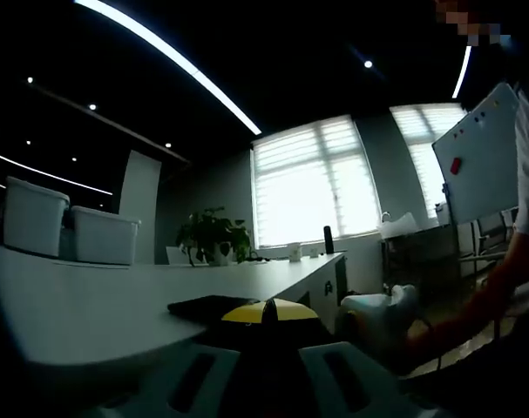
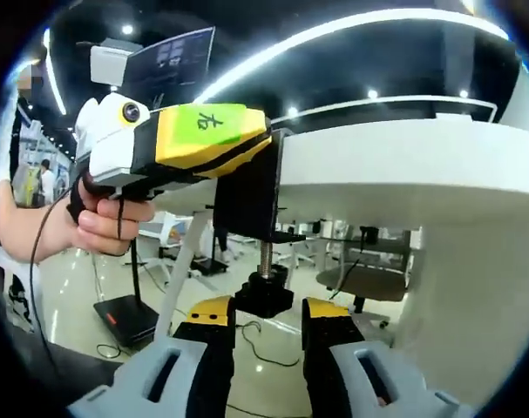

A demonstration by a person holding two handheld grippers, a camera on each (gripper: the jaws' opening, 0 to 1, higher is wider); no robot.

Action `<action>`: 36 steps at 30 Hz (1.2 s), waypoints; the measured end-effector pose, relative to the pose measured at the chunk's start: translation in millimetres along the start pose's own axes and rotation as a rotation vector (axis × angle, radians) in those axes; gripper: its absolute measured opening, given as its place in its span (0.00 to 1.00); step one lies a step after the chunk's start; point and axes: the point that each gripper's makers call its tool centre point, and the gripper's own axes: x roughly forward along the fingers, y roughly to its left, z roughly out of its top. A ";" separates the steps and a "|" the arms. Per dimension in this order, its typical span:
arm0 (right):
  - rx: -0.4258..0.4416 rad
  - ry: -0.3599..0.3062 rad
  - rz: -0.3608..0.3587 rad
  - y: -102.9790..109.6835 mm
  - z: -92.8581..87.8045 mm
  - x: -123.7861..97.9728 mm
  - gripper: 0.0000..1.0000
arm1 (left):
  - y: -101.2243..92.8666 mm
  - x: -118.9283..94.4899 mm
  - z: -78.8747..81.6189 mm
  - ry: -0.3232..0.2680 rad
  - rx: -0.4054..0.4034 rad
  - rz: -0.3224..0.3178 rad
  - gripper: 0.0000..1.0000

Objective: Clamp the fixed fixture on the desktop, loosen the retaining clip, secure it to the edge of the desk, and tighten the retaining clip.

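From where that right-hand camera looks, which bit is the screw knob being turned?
Find the white desk edge. A black clamp hangs from it, a threaded rod dropping from its lower arm. The knob is the dark lump at the rod's bottom, between the right gripper's yellow-tipped jaws.

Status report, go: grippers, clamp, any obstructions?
Left gripper shut on clamp at desk edge. Right gripper open around clamp screw knob. No obstructions seen.

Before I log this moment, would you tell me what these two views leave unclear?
- Left gripper view: the fixture is dark; the left gripper covers its near end, so its grip is unclear.
- Right gripper view: the right gripper flanks the clamp knob; contact cannot be told.
- Right gripper view: the desk hides the fixture's top.
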 end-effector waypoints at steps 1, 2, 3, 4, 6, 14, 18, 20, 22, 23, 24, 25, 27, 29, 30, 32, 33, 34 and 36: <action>0.024 -0.010 -0.042 -0.3 -1.6 -2.8 0.33 | 0.3 -0.2 0.7 -0.007 -0.002 0.001 0.02; 0.061 -0.028 -0.102 -1.6 -2.0 -4.6 0.33 | 0.4 -0.3 1.8 -0.019 -0.004 0.000 0.02; 0.103 -0.027 -0.187 -4.4 -4.2 -6.4 0.34 | 0.5 0.0 2.1 -0.021 -0.008 0.000 0.02; 0.105 -0.033 -0.242 -2.2 -3.0 -7.9 0.34 | 0.6 0.4 2.7 -0.024 -0.012 0.002 0.02; 0.088 -0.051 -0.346 3.6 2.5 -12.8 0.35 | 1.6 0.9 5.1 -0.033 -0.015 0.010 0.02; 0.173 -0.061 -0.612 -6.8 7.4 -10.2 0.38 | 3.6 2.8 4.9 -0.057 -0.002 0.017 0.02; 0.143 -0.071 -0.585 -7.0 2.4 -6.2 0.32 | 2.2 2.4 3.9 -0.056 0.021 0.028 0.02; 0.167 -0.083 -0.589 -9.4 3.0 -8.2 0.33 | 2.4 2.5 4.1 -0.059 0.025 0.029 0.02; 0.174 -0.111 -0.573 -9.7 7.1 -5.4 0.32 | 2.1 2.5 4.1 -0.061 0.015 0.029 0.02; 0.156 -0.112 -0.563 -10.1 9.5 -3.0 0.30 | 2.3 2.3 4.2 -0.062 0.007 0.032 0.02; 0.114 -0.122 -0.556 -9.8 14.4 -2.5 0.30 | 2.5 2.3 4.5 -0.064 0.000 0.035 0.02; 0.098 -0.123 -0.539 -7.7 17.2 -0.6 0.27 | 2.7 2.1 4.7 -0.068 -0.005 0.036 0.02; 0.055 -0.112 -0.506 -3.7 20.6 2.2 0.24 | 2.6 1.7 4.3 -0.074 -0.004 0.033 0.02; 0.016 -0.105 -0.490 -4.9 20.5 0.6 0.24 | 2.2 1.5 3.4 -0.073 -0.003 0.032 0.02; 0.019 -0.111 -0.479 -5.8 20.4 0.0 0.24 | 2.1 1.4 3.0 -0.072 -0.002 0.032 0.02; 0.028 -0.130 -0.427 -4.9 20.9 0.8 0.24 | 2.4 1.3 2.3 -0.071 -0.002 0.032 0.02; 0.023 -0.131 -0.406 -5.6 21.1 0.8 0.24 | 2.9 0.9 2.1 -0.073 -0.010 0.034 0.02; 0.005 -0.127 -0.365 -3.1 21.5 1.7 0.24 | 3.3 0.5 2.1 -0.074 -0.016 0.034 0.02; -0.043 -0.124 -0.302 -1.0 22.0 1.1 0.24 | 3.6 -0.1 1.8 -0.075 -0.025 0.035 0.02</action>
